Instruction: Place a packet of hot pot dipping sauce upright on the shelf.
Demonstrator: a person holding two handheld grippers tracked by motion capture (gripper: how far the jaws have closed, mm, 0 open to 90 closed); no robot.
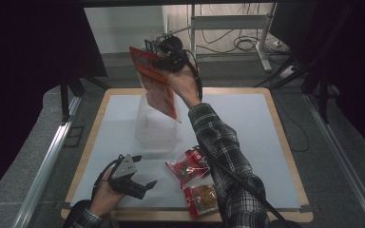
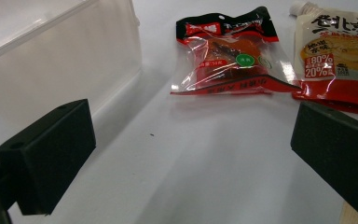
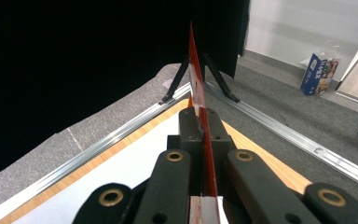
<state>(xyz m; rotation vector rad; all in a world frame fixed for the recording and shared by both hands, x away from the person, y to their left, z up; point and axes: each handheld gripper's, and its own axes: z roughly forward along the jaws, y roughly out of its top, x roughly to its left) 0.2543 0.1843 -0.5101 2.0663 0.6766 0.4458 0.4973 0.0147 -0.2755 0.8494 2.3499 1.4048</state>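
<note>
Above the clear box point(image 1: 156, 124) at mid-desk, right hand-held gripper point(image 1: 170, 61) clamps the red snack packet point(image 1: 157, 83), which hangs below it. Near left, left hand-held gripper point(image 1: 140, 186) rests wide, holding nothing.

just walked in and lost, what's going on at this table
A person is packing snack packets into a clear plastic box. The right hand-held gripper is shut on a red packet, held above the box. The left hand-held gripper rests open near the table's front edge. Two more packets lie on the white mat.
</note>
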